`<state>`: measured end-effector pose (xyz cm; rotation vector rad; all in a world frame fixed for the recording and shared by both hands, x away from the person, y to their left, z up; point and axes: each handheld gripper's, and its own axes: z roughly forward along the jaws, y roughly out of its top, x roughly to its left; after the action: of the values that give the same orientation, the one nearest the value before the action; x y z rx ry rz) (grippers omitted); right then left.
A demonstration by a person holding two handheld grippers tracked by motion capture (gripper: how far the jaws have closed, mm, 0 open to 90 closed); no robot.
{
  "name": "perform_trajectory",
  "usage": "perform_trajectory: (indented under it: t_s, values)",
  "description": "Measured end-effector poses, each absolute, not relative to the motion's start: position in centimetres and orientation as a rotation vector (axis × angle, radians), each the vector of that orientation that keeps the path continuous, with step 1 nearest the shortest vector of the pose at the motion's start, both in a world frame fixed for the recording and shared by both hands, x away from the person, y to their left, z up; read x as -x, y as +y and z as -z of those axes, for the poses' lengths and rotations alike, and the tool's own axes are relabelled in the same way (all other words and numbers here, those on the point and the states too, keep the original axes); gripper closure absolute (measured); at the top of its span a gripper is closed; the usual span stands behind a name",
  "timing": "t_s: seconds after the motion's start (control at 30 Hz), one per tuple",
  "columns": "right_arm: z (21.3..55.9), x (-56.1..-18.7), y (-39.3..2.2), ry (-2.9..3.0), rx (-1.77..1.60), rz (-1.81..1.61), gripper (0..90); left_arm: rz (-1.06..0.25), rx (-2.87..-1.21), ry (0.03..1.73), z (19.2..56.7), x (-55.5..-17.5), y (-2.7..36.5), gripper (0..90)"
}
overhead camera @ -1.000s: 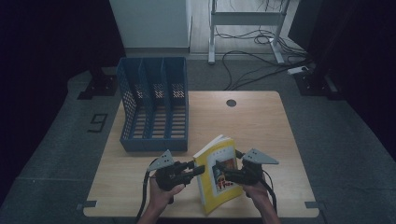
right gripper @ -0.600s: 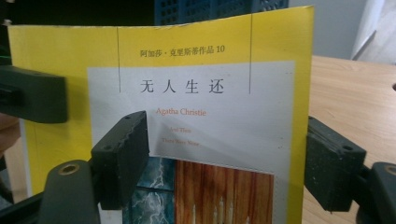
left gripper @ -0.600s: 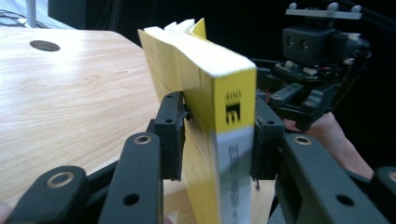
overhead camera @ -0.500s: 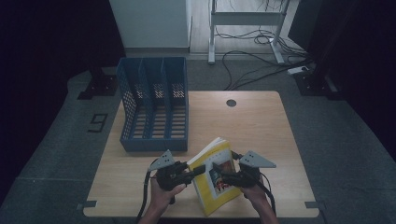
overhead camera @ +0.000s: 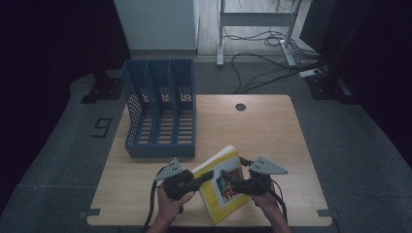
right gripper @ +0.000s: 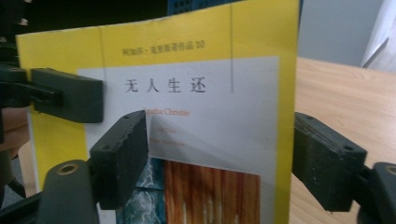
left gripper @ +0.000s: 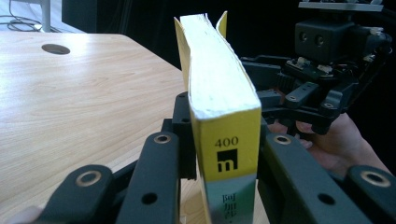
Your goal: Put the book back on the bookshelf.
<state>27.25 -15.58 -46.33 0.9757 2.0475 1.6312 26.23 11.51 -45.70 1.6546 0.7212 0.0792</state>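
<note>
A yellow book (overhead camera: 224,187) stands lifted off the near edge of the wooden counter (overhead camera: 262,131), tilted, held between the two grippers at the person's side; its cover is yellow with a white panel, Chinese title characters, and a picture lower down; its spine (left gripper: 227,168) bears "400" and a small black mark, seen close up in the left gripper view, with the page block (left gripper: 212,70) rising above and the covers flaring slightly at the far end.

The left gripper (overhead camera: 206,175) is clamped on the book at the spine end, one black jaw on each side of it in the left gripper view; the left hand (overhead camera: 170,206) holds it from below in the high view.

The right gripper (overhead camera: 232,182) faces the front cover; in the right gripper view its jaws stand apart, the left jaw before the cover, the right jaw beyond the book's edge, so it is wide and not squeezing anything; whether it touches the book I cannot tell; the right hand (overhead camera: 265,201) holds it.

Behind the book, toward the counter's left rear, stands a blue file rack (overhead camera: 160,116) with three compartments, well apart from the book; a round hole (overhead camera: 240,107) sits in the counter near its far edge; cables (overhead camera: 272,63) trail on the floor beyond.
</note>
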Motion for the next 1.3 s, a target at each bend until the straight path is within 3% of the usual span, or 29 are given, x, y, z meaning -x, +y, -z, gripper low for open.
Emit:
perform_trajectory:
  t_s: [0.2,0.37,0.8,1.0,1.3]
  values:
    - [46.3,-27.4,-15.9,2.067,-0.991,-1.616,20.7,-0.081,-1.648,0.715,45.6,-26.2,11.5,74.8]
    - [46.1,-27.1,-15.7,2.081,-0.962,-1.632,25.9,-0.096,-1.651,0.691,45.3,-26.0,11.5,75.2]
    - [44.3,-26.3,-17.6,1.89,-0.947,-1.668,28.6,-0.259,-1.721,0.576,42.5,-26.1,8.4,75.4]
    - [44.6,-26.5,-18.0,1.89,-0.961,-1.643,29.7,-0.232,-1.711,0.593,43.4,-26.7,8.4,75.0]
    - [45.0,-26.6,-17.1,1.896,-0.943,-1.63,30.2,-0.147,-1.698,0.625,44.4,-27.3,9.0,66.1]
